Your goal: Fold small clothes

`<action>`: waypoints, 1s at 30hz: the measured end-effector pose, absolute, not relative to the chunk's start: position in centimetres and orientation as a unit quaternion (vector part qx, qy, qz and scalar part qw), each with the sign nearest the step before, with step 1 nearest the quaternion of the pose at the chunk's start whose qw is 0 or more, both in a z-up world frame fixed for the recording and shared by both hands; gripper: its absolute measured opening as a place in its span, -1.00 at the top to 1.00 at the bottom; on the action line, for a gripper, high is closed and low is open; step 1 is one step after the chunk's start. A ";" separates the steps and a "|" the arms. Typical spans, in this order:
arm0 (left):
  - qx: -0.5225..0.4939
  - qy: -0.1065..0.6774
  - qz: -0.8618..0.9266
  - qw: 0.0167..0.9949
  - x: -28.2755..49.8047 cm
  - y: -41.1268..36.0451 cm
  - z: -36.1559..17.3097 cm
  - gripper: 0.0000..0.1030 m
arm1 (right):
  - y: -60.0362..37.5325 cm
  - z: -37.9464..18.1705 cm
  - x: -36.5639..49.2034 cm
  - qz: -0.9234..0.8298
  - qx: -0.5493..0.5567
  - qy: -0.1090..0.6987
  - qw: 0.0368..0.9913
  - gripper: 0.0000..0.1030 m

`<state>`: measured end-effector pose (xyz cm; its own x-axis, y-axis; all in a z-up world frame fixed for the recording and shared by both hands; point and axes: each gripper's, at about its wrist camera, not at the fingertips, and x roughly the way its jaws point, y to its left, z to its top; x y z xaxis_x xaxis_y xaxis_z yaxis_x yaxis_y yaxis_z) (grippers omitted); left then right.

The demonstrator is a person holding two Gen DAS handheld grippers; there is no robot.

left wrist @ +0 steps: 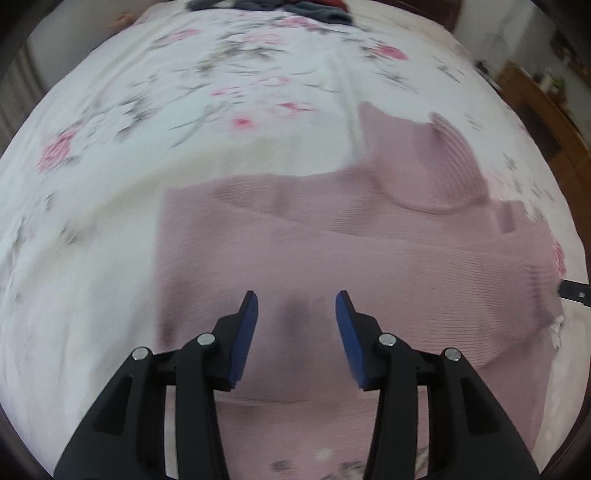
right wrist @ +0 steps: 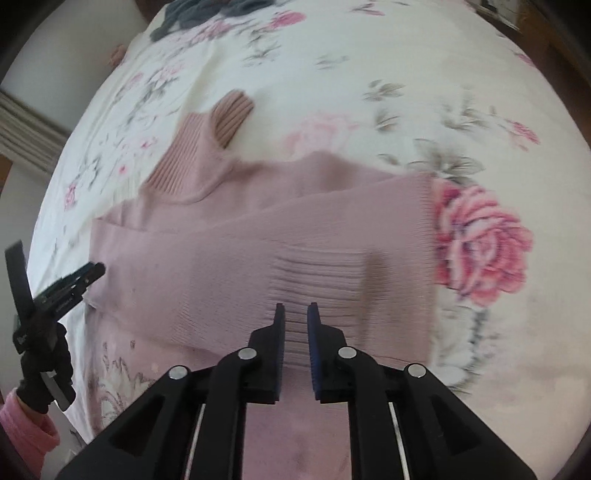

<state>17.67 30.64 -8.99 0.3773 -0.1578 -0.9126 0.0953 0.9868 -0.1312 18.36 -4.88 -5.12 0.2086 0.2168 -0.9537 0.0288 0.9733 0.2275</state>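
Note:
A dusty-pink ribbed turtleneck sweater (left wrist: 332, 258) lies flat on a floral bedsheet (left wrist: 147, 110), collar (left wrist: 443, 166) pointing away. In the right wrist view a sleeve is folded across the sweater's (right wrist: 240, 258) body, its ribbed cuff (right wrist: 321, 280) just ahead of my fingers. My left gripper (left wrist: 296, 299) hovers open over the sweater's lower body, holding nothing. My right gripper (right wrist: 296, 310) sits over the cuff with a narrow gap between its fingers, and the fabric shows through that gap. The left gripper (right wrist: 92, 271) also appears at the sweater's left edge, held by a gloved hand (right wrist: 40, 369).
A pile of dark clothes (left wrist: 295, 7) lies at the far end of the bed, also visible in the right wrist view as dark clothes (right wrist: 199, 11). Wooden furniture (left wrist: 535, 103) stands beyond the bed's right side. A pink sleeve (right wrist: 26, 428) covers the person's wrist.

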 end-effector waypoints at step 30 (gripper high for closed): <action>0.011 0.537 -0.135 0.833 29.3 26.7 -8.3 -0.01 | -2.0 -5.6 31.7 0.104 0.153 0.616 0.766 -0.13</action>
<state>29.28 26.70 -8.28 0.3867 -0.2128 -0.8973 0.2370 0.9633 -0.1263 31.66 -2.00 -5.56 0.2203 0.3472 -0.9115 0.0298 0.9317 0.3620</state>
